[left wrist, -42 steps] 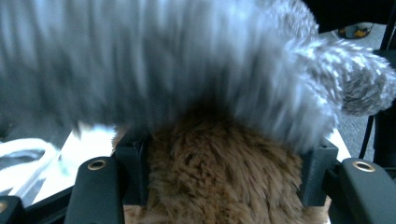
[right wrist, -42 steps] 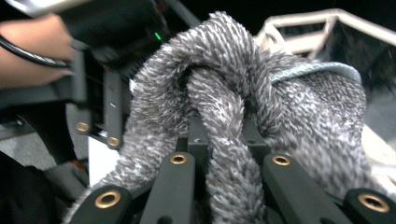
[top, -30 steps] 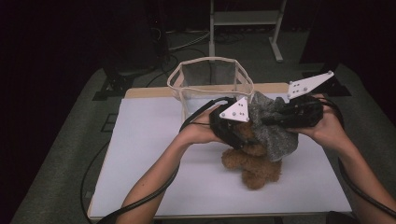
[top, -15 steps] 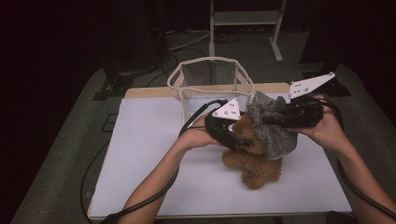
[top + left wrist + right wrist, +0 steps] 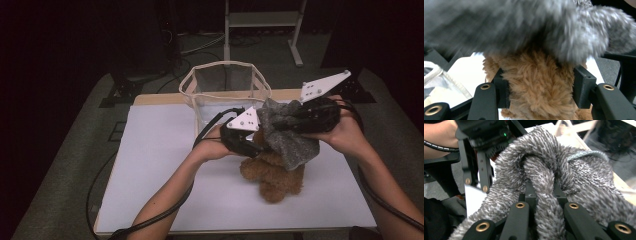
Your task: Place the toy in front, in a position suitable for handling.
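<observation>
The brown teddy bear (image 5: 272, 170), near the table's (image 5: 150, 165) middle, is pinched by the just-closing left gripper (image 5: 540, 86); the grey cloth (image 5: 290, 132), clamped in the right gripper (image 5: 541, 192), is draped directly above it.

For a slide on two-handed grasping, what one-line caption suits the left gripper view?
Left gripper jaws closing around a brown teddy bear beneath a grey fuzzy cloth.

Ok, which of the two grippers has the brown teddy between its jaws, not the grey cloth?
The left gripper: the brown teddy bear sits between its jaws. The right gripper pinches a fold of the grey fuzzy cloth.
</observation>
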### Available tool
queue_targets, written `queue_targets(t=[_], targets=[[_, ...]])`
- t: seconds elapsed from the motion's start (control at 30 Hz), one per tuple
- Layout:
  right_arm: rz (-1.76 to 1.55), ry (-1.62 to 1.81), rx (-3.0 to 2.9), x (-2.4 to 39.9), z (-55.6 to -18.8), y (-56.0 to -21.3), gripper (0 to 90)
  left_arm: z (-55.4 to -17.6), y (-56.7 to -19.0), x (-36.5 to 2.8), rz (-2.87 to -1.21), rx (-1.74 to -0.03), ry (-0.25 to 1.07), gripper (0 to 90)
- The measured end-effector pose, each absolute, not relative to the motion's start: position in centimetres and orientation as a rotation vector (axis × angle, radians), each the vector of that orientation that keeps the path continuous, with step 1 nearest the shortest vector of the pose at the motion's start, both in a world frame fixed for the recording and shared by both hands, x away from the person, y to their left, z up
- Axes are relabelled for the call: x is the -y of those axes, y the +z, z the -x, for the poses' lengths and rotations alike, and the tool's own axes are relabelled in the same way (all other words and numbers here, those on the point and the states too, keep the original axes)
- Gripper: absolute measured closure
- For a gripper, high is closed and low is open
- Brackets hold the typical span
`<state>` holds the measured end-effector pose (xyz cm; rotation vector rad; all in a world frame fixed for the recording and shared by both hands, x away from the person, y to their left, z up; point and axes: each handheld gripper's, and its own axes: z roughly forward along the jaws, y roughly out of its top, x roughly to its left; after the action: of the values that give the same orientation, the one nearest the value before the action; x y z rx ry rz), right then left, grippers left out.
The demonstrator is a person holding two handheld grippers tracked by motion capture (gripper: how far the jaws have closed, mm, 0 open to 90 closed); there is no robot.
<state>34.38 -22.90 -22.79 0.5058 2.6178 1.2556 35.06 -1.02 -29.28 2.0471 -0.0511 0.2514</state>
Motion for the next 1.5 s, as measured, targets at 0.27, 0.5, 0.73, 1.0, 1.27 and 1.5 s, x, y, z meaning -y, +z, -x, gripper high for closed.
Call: queue_targets(t=[0.27, 0.5, 0.73, 1.0, 1.27, 1.5], targets=[[-0.504, 1.243, -2.604, 23.1, -34.8, -22.3, 79.5, -34.9, -28.8, 0.4, -2.066, 0.043, 0.282, 45.4], [-0.624, 1.29, -2.55, 26.5, -35.2, -22.5, 79.3, -34.9, -28.8, 0.9, -2.076, 0.059, 0.277, 46.0], [-0.755, 1.385, -2.507, 29.5, -36.2, -24.4, 79.9, -35.1, -29.6, 1.7, -2.105, 0.043, 0.261, 35.1], [-0.68, 1.421, -2.549, 27.2, -36.2, -25.1, 80.0, -35.2, -29.8, 2.9, -2.102, -0.014, 0.255, 8.7], [-0.622, 1.398, -2.582, 24.9, -35.8, -25.1, 79.9, -35.2, -30.1, 2.0, -2.094, -0.015, 0.262, 28.3], [-0.587, 1.4, -2.54, 24.9, -35.3, -24.0, 79.8, -34.9, -29.7, 0.8, -2.069, 0.004, 0.272, 40.2]])
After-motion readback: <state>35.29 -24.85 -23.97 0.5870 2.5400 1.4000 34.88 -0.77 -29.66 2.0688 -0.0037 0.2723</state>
